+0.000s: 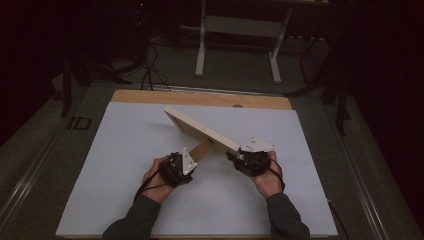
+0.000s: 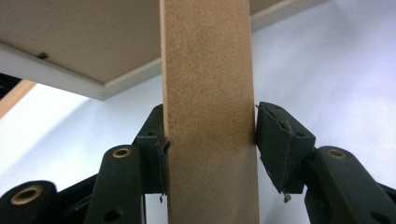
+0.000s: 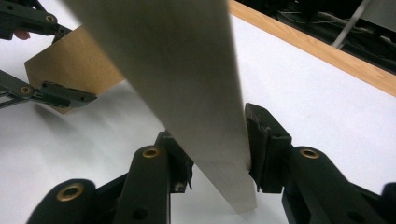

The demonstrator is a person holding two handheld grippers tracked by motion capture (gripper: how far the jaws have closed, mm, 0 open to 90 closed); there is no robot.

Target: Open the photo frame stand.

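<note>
Picture frame (image 1: 200, 127) front hidden, brown stand (image 2: 208, 116) clamped in left tool (image 1: 181, 167)

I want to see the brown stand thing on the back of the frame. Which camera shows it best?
The left gripper view: the brown stand rises close-up between that tool's pads. The high view shows it small; the right gripper view shows its far end.

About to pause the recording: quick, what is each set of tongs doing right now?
Left tongs: closed on the brown stand strut behind the frame.
Right tongs: closed on the picture frame's near edge.
</note>
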